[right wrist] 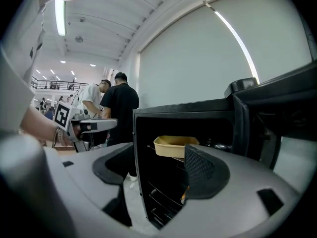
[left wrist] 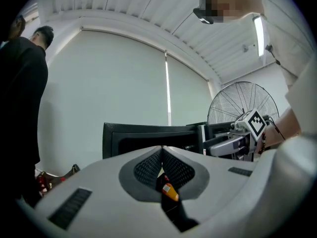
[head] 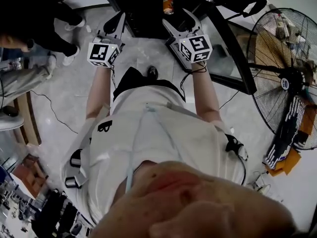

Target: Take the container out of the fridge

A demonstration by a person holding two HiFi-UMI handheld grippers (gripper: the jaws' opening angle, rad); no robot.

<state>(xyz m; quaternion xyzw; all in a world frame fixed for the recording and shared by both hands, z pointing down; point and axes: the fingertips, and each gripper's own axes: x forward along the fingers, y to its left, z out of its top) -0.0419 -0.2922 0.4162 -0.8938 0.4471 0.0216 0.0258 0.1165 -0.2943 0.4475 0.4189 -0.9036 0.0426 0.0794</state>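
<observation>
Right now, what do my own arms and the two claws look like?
Both the left claw and the right claw are light grey plastic with dark, mesh-textured pads. Each carries a white cube printed with black square markers. Thin black cables run from them back along the arms. You wear a white short-sleeved shirt.

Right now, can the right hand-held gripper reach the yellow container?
Probably yes: the fridge door is open, the right hand-held gripper holds its jaws apart, and the container sits unblocked straight ahead.
</observation>
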